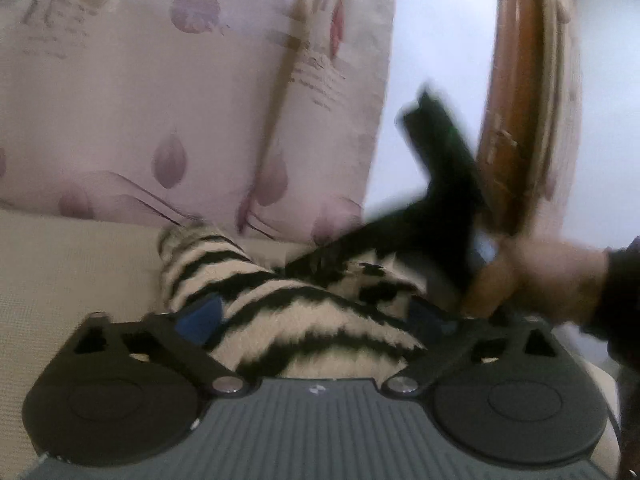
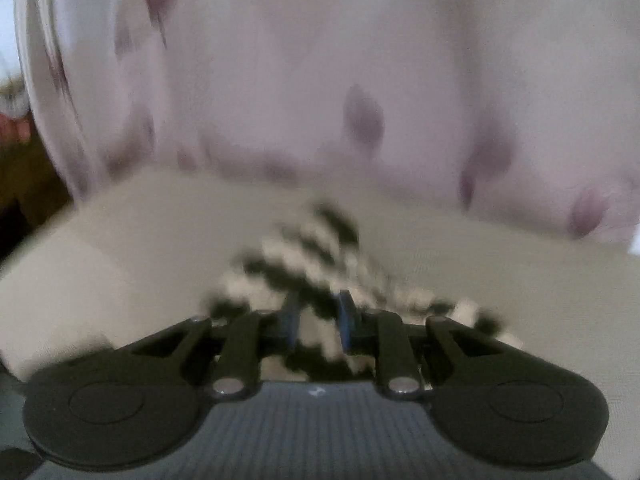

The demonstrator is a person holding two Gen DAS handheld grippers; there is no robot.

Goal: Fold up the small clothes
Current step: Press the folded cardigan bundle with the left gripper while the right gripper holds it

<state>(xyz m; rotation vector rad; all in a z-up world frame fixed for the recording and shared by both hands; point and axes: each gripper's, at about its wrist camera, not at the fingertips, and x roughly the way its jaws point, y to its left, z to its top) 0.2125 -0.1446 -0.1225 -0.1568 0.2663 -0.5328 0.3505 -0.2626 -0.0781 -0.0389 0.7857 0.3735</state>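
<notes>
No writing is legible (the script printed on the curtain [image 1: 200, 92] is blurred). One striped garment [image 1: 304, 308] lies on the beige surface [image 1: 60, 280], between the spread, non-pressing jaws of the left gripper [image 1: 316, 316]. The right gripper [image 2: 318, 320] is nearly closed, pinching a fold of that garment.

floral curtain [image 1: 200, 100], wooden frame [image 1: 516, 100], beige surface [image 2: 500, 280]

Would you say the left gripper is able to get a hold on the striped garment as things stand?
Probably yes. The left gripper stands wide open with the striped garment bunched between its blue pads, nothing in front of it. The right gripper already pinches the same cloth close by, so they could crowd each other.
</notes>
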